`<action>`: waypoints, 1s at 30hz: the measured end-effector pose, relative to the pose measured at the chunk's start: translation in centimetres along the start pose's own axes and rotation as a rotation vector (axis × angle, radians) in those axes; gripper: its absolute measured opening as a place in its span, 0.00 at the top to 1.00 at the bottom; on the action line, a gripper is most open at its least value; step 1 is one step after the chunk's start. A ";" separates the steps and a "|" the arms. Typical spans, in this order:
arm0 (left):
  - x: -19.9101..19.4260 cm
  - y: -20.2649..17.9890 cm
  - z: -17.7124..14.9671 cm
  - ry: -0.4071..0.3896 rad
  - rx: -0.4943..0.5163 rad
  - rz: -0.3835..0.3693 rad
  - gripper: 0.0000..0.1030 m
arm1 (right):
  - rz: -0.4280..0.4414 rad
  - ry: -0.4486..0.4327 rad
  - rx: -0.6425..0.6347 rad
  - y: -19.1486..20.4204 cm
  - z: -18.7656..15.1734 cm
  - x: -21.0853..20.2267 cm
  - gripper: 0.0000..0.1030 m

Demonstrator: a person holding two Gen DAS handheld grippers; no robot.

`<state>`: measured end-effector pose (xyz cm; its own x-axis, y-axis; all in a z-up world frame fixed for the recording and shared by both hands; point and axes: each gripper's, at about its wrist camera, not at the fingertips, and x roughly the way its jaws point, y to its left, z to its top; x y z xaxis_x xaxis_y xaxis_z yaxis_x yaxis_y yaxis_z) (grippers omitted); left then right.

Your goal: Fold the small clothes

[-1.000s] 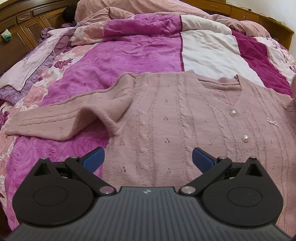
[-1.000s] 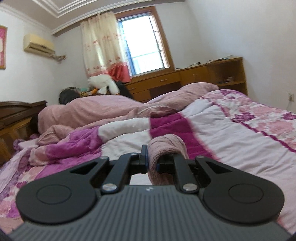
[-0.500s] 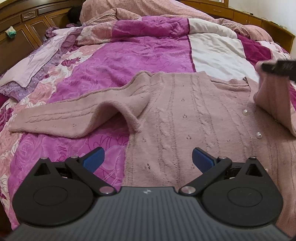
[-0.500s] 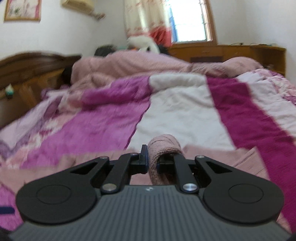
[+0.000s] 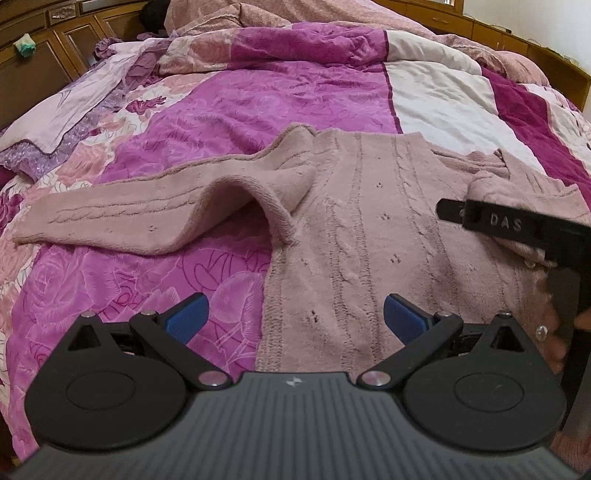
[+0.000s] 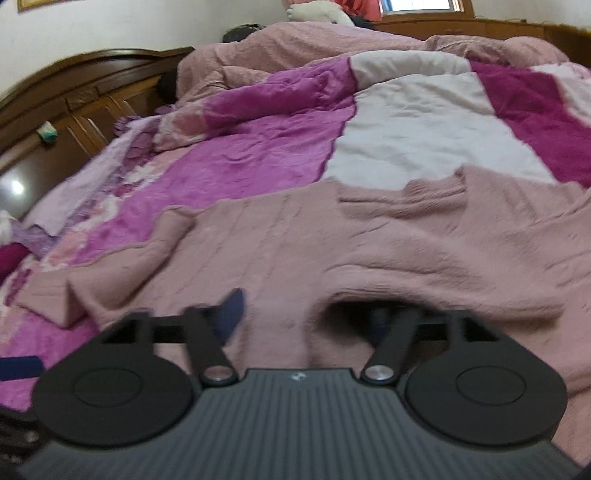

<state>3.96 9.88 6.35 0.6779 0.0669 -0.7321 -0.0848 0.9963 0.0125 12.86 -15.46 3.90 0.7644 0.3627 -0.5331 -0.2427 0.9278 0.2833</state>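
A bed under a magenta-and-white quilt [image 5: 295, 96], wooden headboard [image 6: 85, 85] behind. The pink knit cardigan [image 5: 369, 229] lies flat on it, one sleeve [image 5: 122, 218] stretched out to the side. The right gripper [image 6: 306, 314], clamped on the other sleeve a second ago, has swung down over the chest and its jaws are opening, cloth draped loose between them. That fold looks delivered. The left gripper [image 5: 293, 314] hovers wide, empty, at the hem.

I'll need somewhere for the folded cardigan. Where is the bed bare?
Free: the magenta quilt beyond the cardigan, up to the rumpled pink blanket, and the white panel past the collar. Crowded: the near side, with the spread sleeve and both tongs.
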 end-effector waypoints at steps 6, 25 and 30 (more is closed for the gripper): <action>-0.3 0.7 0.2 -0.005 -0.027 -0.001 0.00 | -0.017 0.019 0.073 0.7 -0.6 -1.2 0.22; -0.3 -0.2 -0.2 -0.005 -0.010 -0.024 0.00 | 0.077 0.090 0.163 0.6 -1.8 -6.7 0.07; -0.7 -0.4 -0.1 -0.009 -0.017 -0.028 0.00 | 0.088 0.099 0.148 0.2 -2.1 -8.5 0.07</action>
<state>3.41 9.47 6.78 0.6865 0.0398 -0.7260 -0.0778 0.9968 -0.0190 5.11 -18.21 6.81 0.6800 0.4552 -0.5748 -0.2100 0.8720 0.4421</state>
